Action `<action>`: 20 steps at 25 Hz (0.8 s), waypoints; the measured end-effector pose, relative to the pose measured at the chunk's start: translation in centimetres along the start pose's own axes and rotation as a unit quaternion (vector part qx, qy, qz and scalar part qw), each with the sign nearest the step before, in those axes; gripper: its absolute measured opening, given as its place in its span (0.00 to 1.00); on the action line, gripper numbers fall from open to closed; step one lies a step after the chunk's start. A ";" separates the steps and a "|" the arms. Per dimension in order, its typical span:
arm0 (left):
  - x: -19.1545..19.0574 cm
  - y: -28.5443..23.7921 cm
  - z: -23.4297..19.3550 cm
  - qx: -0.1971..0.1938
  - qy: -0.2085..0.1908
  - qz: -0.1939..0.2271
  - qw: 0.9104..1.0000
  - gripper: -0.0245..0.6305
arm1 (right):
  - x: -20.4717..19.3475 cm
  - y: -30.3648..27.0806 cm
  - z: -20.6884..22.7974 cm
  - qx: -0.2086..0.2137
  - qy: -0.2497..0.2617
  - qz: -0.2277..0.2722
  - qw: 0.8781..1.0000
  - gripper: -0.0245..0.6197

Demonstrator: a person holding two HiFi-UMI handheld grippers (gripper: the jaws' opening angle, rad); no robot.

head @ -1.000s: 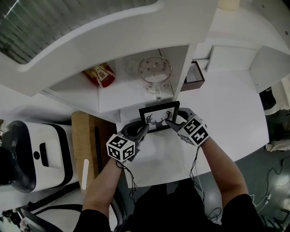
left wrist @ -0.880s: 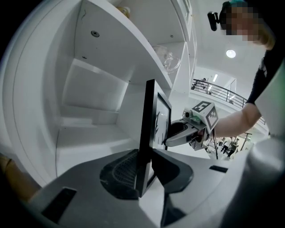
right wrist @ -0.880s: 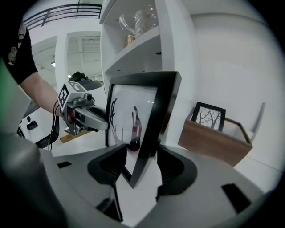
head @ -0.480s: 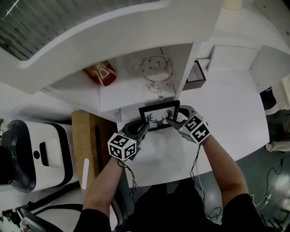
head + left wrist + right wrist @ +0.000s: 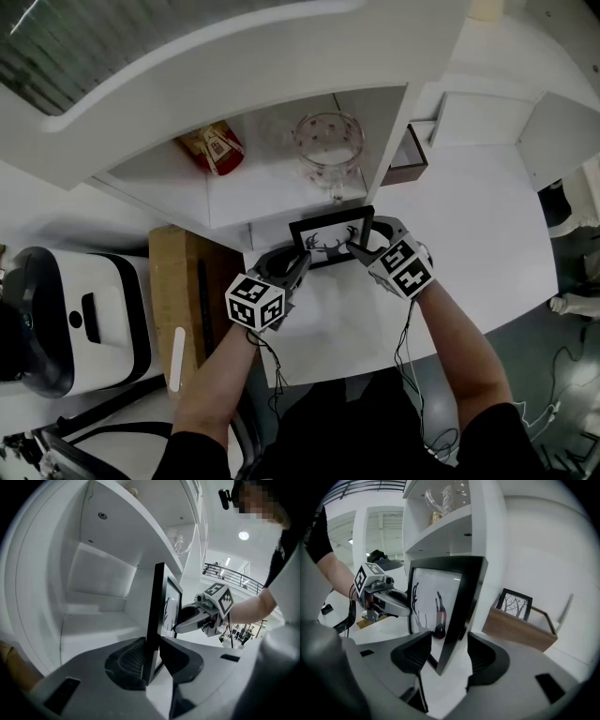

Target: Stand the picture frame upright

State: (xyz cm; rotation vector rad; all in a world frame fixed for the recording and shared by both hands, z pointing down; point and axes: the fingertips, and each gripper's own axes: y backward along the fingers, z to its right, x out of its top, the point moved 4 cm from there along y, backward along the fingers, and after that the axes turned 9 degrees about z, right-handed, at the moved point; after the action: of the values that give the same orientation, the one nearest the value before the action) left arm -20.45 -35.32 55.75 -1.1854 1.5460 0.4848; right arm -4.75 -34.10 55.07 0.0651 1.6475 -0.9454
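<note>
A black picture frame (image 5: 333, 241) with a deer print stands upright on the white table, just in front of the shelf unit. My left gripper (image 5: 298, 263) is shut on its left edge; in the left gripper view both pads press the frame (image 5: 157, 616) between the jaws of this gripper (image 5: 152, 663). My right gripper (image 5: 362, 246) is open around the right edge. In the right gripper view the frame (image 5: 440, 602) stands between the jaws of that gripper (image 5: 447, 656) with a gap on each side.
The white shelf unit (image 5: 389, 141) rises right behind the frame, holding a glass mug (image 5: 328, 150) and a red packet (image 5: 211, 150). A wooden box with a second picture (image 5: 520, 620) sits to the right. A wooden board (image 5: 173, 300) and a white appliance (image 5: 75, 319) lie to the left.
The right gripper's jaws have drawn apart off the frame's right edge. The frame stays standing and the left gripper keeps its hold.
</note>
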 end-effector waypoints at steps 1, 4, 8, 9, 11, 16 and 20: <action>0.0 0.0 0.0 0.001 0.000 0.000 1.000 0.17 | 0.1 0.0 -0.1 -0.005 0.002 -0.003 1.000 0.40; 0.1 0.0 -0.1 0.002 -0.003 0.000 1.000 0.17 | 0.1 0.0 0.0 -0.010 0.002 0.000 1.000 0.40; 0.2 0.0 -0.1 0.005 -0.007 -0.003 1.000 0.17 | 0.0 0.1 0.0 -0.026 0.004 0.005 1.000 0.41; 0.2 0.0 -0.2 0.006 -0.007 -0.004 1.000 0.17 | 0.0 0.0 0.0 -0.029 -0.006 0.009 1.000 0.42; 0.1 0.0 -0.2 0.008 -0.005 -0.006 1.000 0.17 | -0.2 0.0 0.2 -0.031 -0.033 0.018 0.999 0.42; 0.1 0.4 -0.5 0.018 -0.007 -0.006 1.000 0.19 | -0.8 0.2 0.3 -0.034 -0.063 0.027 0.997 0.42; 0.3 0.7 -0.7 0.020 -0.011 -0.007 1.000 0.21 | -0.9 0.1 0.3 -0.038 -0.073 0.033 0.996 0.42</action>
State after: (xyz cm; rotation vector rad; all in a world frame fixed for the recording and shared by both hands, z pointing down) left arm -21.40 -35.63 55.54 -1.1555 1.5211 0.4556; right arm -4.19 -33.85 55.77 -0.0013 1.5348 -0.8170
